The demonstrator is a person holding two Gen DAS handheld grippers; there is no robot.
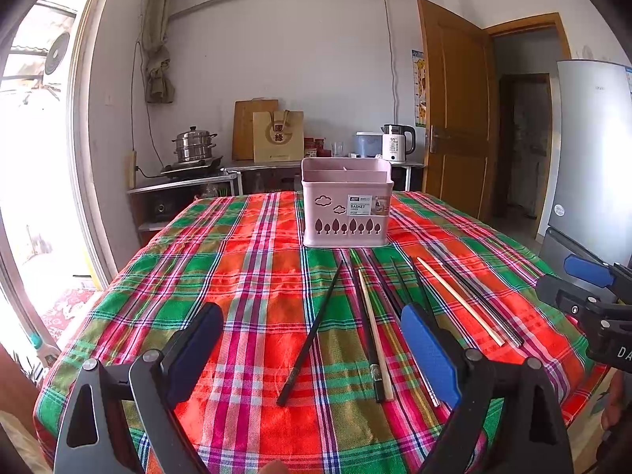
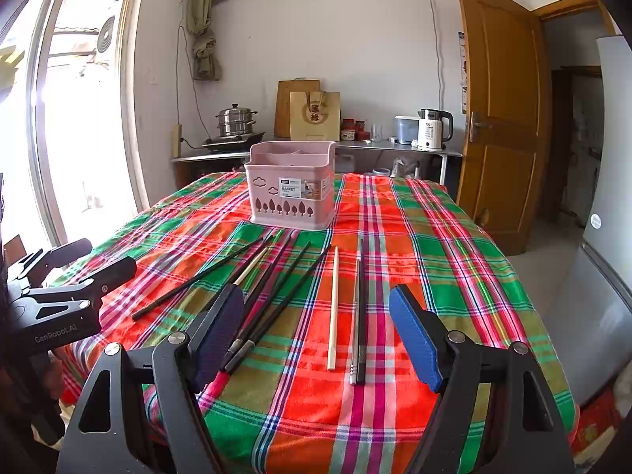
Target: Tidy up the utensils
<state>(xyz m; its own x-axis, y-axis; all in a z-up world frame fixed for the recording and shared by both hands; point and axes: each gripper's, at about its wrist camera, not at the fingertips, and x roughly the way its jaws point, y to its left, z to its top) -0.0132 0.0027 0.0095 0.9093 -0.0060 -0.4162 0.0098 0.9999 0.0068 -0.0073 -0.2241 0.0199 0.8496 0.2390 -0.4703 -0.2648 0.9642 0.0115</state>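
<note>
1. The bench (image 1: 245, 276) under a plaid cloth (image 2: 434, 268) has bare cloth on its left half and far right; its near edge lies just below both hand-held grippers.
2. Behind stand a counter (image 1: 268, 164), a steamer pot (image 1: 194, 144), a kettle (image 1: 398, 143), a door (image 1: 454, 118) and a fridge (image 1: 592, 158).
3. A pink basket (image 1: 345, 207) stands upright mid-bench, well beyond the chopsticks (image 2: 333, 308).
4. The chopsticks, black, pale and metal, lie loose in a fan before the basket.
5. The left hand-held gripper (image 1: 312, 339) hangs wide, holding nothing, above 1 black chopstick (image 1: 312, 331).
6. The right hand-held gripper (image 2: 316, 316) is also wide and unladen, above the pale and metal sticks.
</note>
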